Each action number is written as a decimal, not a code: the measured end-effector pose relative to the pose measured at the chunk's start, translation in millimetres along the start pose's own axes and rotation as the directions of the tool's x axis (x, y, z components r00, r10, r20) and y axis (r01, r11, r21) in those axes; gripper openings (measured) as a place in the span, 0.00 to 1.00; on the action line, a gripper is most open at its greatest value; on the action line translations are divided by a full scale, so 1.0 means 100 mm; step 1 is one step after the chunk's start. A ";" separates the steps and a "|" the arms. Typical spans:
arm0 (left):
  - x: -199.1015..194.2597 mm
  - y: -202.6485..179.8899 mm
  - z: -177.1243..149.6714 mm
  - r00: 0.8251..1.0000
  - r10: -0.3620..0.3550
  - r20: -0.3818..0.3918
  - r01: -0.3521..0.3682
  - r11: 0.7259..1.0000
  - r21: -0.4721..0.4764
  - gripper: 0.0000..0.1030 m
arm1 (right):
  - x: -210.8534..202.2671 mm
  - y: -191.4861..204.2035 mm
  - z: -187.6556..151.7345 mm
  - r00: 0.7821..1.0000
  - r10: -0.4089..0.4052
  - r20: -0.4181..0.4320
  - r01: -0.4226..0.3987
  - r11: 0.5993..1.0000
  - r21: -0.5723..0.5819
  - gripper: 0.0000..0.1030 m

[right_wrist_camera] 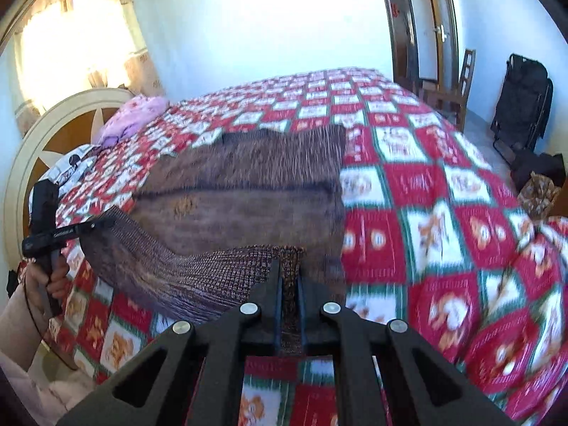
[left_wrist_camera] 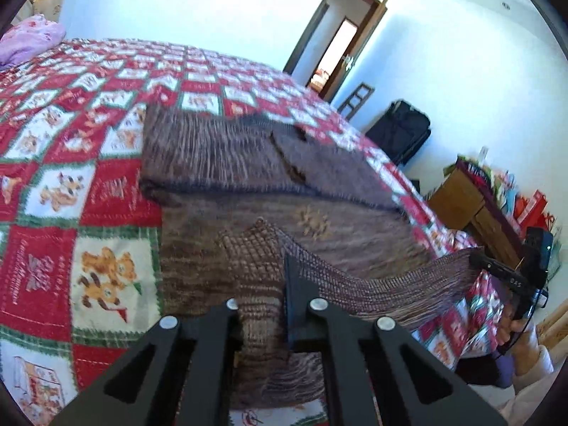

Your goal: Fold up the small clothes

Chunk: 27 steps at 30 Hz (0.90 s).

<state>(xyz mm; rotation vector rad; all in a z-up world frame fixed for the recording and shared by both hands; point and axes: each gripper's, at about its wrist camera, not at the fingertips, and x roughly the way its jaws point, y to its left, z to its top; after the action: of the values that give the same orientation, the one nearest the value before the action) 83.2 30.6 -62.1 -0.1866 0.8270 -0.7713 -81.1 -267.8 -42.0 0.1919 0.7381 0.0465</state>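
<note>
A brown knitted sweater lies on the red, white and green checked bedspread, its far part folded over. My left gripper is shut on a corner of the sweater's near hem and lifts it. My right gripper is shut on the other hem corner; the sweater spreads out beyond it. The lifted hem stretches between the two. The right gripper also shows in the left wrist view, the left one in the right wrist view.
A purple pillow lies at the headboard. A black suitcase, a wooden chair and an open door stand beyond the bed. A wooden table with colourful bags is at the bedside.
</note>
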 end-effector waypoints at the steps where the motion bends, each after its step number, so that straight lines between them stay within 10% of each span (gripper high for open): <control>1: -0.04 -0.01 0.03 1.000 0.007 0.019 -0.007 1.000 0.000 0.07 | -0.01 0.02 0.06 1.000 -0.003 0.012 0.003 1.000 -0.012 0.06; 13: 0.10 0.21 0.63 0.986 0.127 0.105 -0.116 0.988 -0.102 0.07 | 0.24 0.33 1.00 0.986 -0.090 0.139 0.117 0.973 -0.199 0.06; 27: 0.82 0.66 1.55 0.961 0.236 0.145 -0.204 0.958 -0.203 0.06 | 1.60 0.35 2.11 0.965 -0.210 0.159 0.246 0.932 -0.265 0.06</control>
<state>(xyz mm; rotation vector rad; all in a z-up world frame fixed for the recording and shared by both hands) 266.1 0.3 -34.1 -0.3164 0.7444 -0.4604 180.2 -249.2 10.5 -0.1644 0.6134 -0.0817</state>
